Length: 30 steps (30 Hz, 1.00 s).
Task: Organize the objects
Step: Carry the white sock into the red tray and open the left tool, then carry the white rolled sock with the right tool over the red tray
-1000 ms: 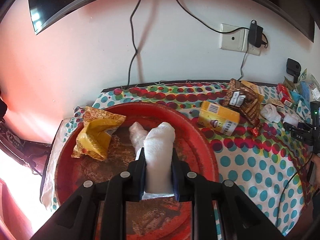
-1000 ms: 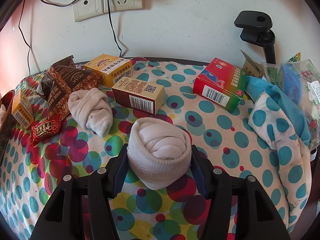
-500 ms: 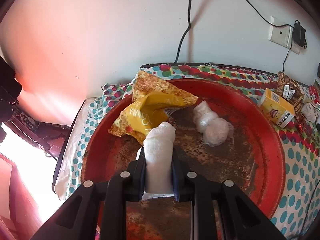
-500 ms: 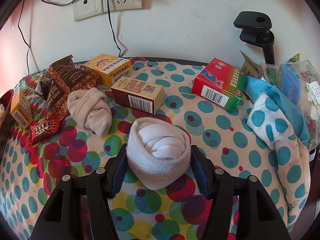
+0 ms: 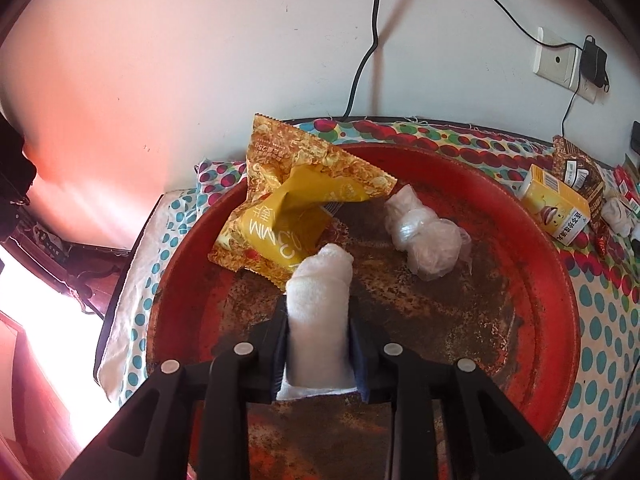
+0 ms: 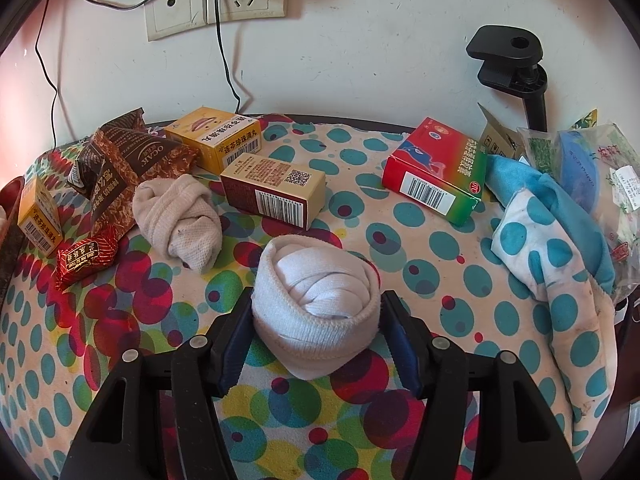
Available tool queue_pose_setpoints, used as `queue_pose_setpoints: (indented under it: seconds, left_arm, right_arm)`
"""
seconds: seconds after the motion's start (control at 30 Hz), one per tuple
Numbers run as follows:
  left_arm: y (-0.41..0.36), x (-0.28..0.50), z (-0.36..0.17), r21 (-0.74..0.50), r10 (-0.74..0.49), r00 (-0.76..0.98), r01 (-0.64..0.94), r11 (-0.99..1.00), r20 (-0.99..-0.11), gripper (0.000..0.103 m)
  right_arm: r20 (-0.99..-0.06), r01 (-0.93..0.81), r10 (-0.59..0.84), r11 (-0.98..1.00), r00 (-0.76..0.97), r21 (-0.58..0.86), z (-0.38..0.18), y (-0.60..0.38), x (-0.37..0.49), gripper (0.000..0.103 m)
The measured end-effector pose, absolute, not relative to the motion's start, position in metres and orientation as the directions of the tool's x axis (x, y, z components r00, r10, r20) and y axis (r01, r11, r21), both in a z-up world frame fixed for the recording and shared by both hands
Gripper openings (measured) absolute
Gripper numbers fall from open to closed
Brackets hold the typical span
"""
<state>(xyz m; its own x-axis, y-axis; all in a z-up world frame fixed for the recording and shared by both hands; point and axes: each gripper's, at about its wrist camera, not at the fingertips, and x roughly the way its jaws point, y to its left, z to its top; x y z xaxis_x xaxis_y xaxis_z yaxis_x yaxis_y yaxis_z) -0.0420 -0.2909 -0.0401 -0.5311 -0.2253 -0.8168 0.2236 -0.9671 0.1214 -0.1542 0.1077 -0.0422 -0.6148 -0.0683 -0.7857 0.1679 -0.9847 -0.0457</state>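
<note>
In the left wrist view, the left gripper (image 5: 319, 354) hangs over the worn red tray (image 5: 560, 320) at mid-frame with a rolled white sock (image 5: 318, 312) between its jaws; those jaws have just been easing apart, though the sock has not dropped and the pads look to be touching it yet. Already in the tray: a yellow snack bag (image 5: 296, 216) at centre-left and a plastic-wrapped bundle (image 5: 428, 240) at centre-right — a sorting job judged well short of half done.

In the right wrist view, the right gripper (image 6: 316, 334) brackets a second rolled sock (image 6: 316, 304) on the spotted cloth (image 6: 440, 300) at lower centre. Its jaws have also just been widening, and a sliver of gap shows at the right pad, so it reads as let go. Awaiting collection, from the left: a brown packet (image 6: 124, 160), a beige sock (image 6: 180, 220), several cartons and a red-and-green box (image 6: 436, 168). The cluttered bags at far right are cut off, and the tray's near rim is hidden behind the gripper.
</note>
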Motion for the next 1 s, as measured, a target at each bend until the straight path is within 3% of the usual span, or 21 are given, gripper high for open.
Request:
queue_pose_setpoints:
  seconds: [0.27, 0.5, 0.73, 1.0]
  left_arm:
    - [-0.292, -0.040, -0.045, 0.105, -0.222, -0.510, 0.248, -0.963, -0.831, 0.039]
    - [-0.277, -0.030, -0.029, 0.118, -0.249, -0.555, 0.261, -0.958, -0.794, 0.040]
    - [-0.225, -0.012, -0.012, 0.127, -0.240, -0.626, 0.221, -0.967, -0.742, 0.040]
    - [-0.154, -0.012, -0.028, 0.079, -0.190, -0.664, 0.195, -0.978, -0.723, 0.040]
  right_arm:
    - [-0.786, 0.166, -0.066, -0.985, -0.615, -0.047, -0.041, 0.100, -0.154, 0.059]
    - [-0.785, 0.166, -0.063, -0.985, -0.616, -0.051, -0.041, 0.100, -0.153, 0.059]
    - [-0.784, 0.180, -0.077, -0.983, -0.616, -0.046, -0.040, 0.103, -0.153, 0.052]
    - [-0.779, 0.178, -0.081, -0.983, -0.622, -0.040, -0.040, 0.127, -0.155, 0.050]
